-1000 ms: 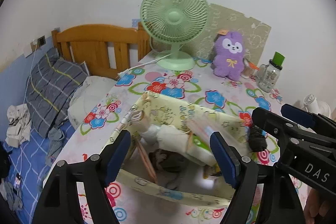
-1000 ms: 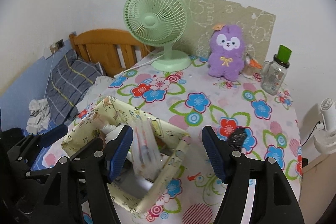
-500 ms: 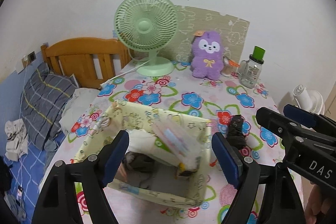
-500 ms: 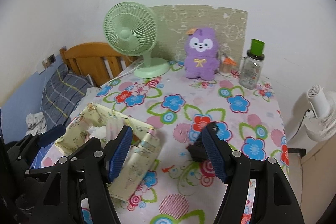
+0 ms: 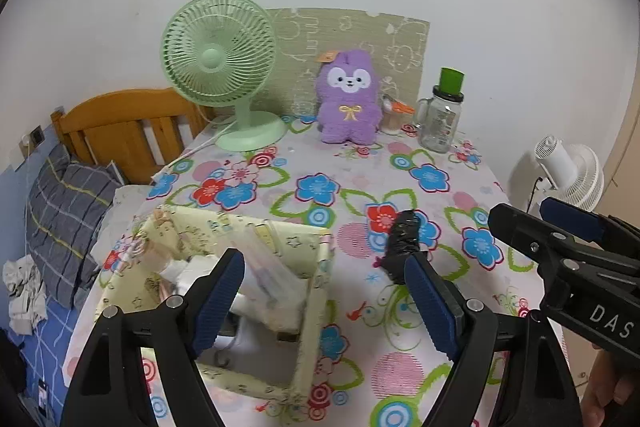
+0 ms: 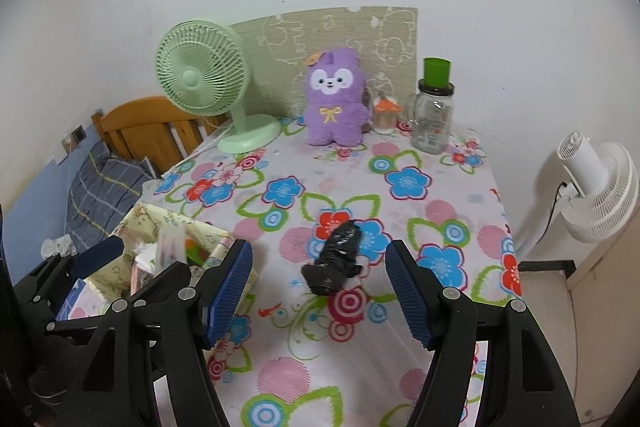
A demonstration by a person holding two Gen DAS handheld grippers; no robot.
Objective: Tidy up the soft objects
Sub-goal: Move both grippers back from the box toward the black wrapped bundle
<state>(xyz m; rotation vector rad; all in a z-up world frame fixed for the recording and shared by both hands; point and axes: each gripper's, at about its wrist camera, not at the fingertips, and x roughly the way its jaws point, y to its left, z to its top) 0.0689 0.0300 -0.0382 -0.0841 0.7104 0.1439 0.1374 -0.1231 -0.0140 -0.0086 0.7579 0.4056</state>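
Note:
A pale yellow fabric bin (image 5: 316,279) holding several soft items and clear packets stands on the flowered table, near its left front. It also shows in the right wrist view (image 6: 176,227). A black crumpled bundle (image 6: 338,257) lies on the cloth right of the bin; it also shows in the left wrist view (image 5: 404,241). A purple plush toy (image 6: 334,99) sits upright at the back. My left gripper (image 5: 320,301) is open and empty above the bin's right side. My right gripper (image 6: 320,291) is open and empty, just in front of the black bundle.
A green desk fan (image 6: 204,79), a glass jar with a green lid (image 6: 434,111) and a small orange-topped cup (image 6: 386,113) stand along the back wall. A white floor fan (image 6: 596,187) stands right of the table. A bed with a wooden headboard (image 5: 120,123) lies to the left.
Both grippers have pulled back and shifted right from over the bin. The black bundle now lies between the right gripper's open fingers in its view.

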